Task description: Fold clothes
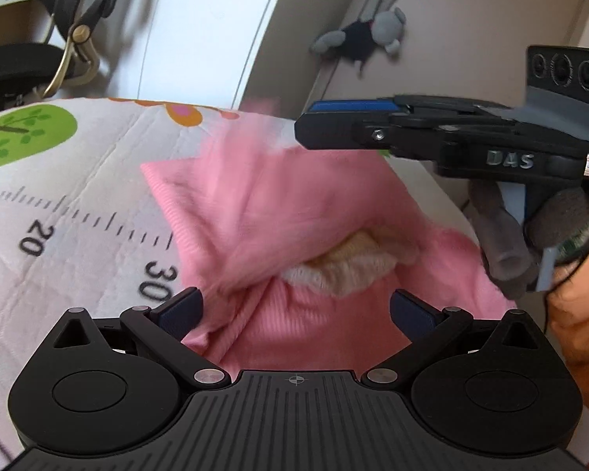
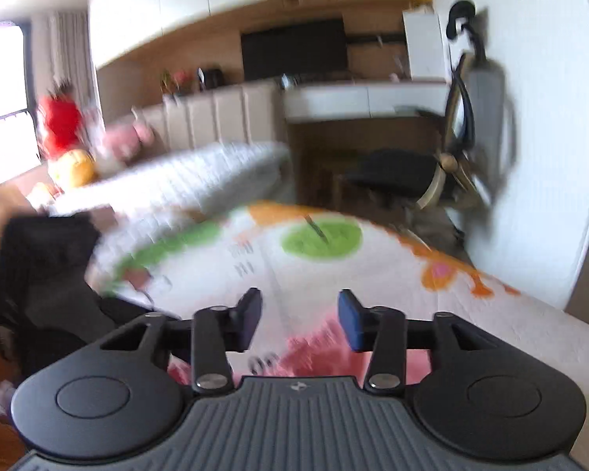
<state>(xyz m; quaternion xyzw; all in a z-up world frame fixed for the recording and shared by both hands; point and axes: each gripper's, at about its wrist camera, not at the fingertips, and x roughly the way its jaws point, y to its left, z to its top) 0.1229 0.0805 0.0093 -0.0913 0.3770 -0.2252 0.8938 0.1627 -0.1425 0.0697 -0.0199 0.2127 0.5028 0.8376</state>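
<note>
A pink garment (image 1: 294, 204) lies crumpled on the printed mat (image 1: 78, 196), with a cream fleece lining (image 1: 349, 267) showing at a fold. Part of the cloth is blurred. My left gripper (image 1: 296, 306) is open wide just above the garment's near part, and the cloth passes between its fingers without being pinched. A gloved hand holds my right gripper (image 1: 306, 129) above the garment's far right edge. In the right wrist view this gripper (image 2: 300, 314) is open with nothing between its pads. Below it lie the mat (image 2: 294, 274) and a blurred strip of pink cloth (image 2: 318, 353).
An office chair (image 1: 59, 39) stands past the mat's far left, also in the right wrist view (image 2: 451, 157). A grey stuffed toy (image 1: 369, 35) hangs on the beige wall. A white quilted bed (image 2: 200, 172) with soft toys (image 2: 63, 125) lies beyond the mat.
</note>
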